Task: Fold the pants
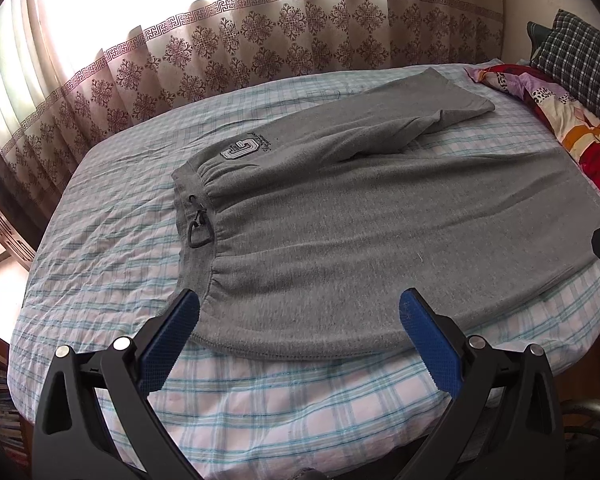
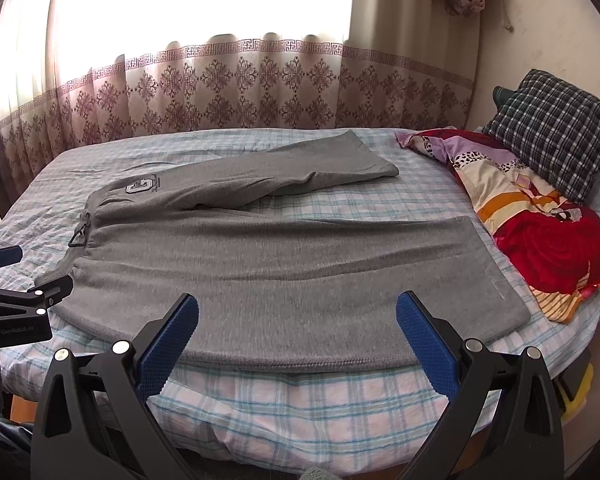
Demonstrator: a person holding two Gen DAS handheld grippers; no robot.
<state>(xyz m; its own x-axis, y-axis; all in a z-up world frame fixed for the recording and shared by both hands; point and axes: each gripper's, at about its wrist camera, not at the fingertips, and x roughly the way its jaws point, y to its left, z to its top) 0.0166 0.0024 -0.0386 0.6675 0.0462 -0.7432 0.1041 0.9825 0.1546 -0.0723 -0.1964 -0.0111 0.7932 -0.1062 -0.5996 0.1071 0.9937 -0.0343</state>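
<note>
Plaid cotton in pale blue, white and pink covers the bed [image 2: 300,400], which fills most of both views and stands against a patterned curtain [image 2: 220,88]. At the head end lie a floral quilt [image 2: 540,248] and a dark checked pillow [image 2: 556,136].

Grey sweatpants [image 2: 280,272] lie flat across the sheet, waistband toward the foot end and legs toward the pillow. The two legs are spread in a V: the near leg [image 2: 420,280] runs along the bed's front edge, and the far leg [image 2: 320,164] angles away toward the curtain. No fold has been made, so the task appears to be at its first step.

A letter patch [image 1: 239,149] sits on the far hip. A black drawstring loop [image 1: 197,234] rests on the waistband [image 1: 188,216].

The left gripper [image 1: 300,312] hovers at the near waistband corner, its blue pads spread wide, holding nothing. The right gripper [image 2: 298,316] hovers over the near leg's front edge, likewise spread and empty.

Recommended next move, as a judgement:
1. Lower each gripper until one pad slides under the near edge of the cloth.
2. Pinch both fabric layers, at the waistband corner and farther along the leg.
3. Lift together and carry the near leg over onto the far leg.

The splayed far leg may first need straightening, or the edges will not match.
</note>
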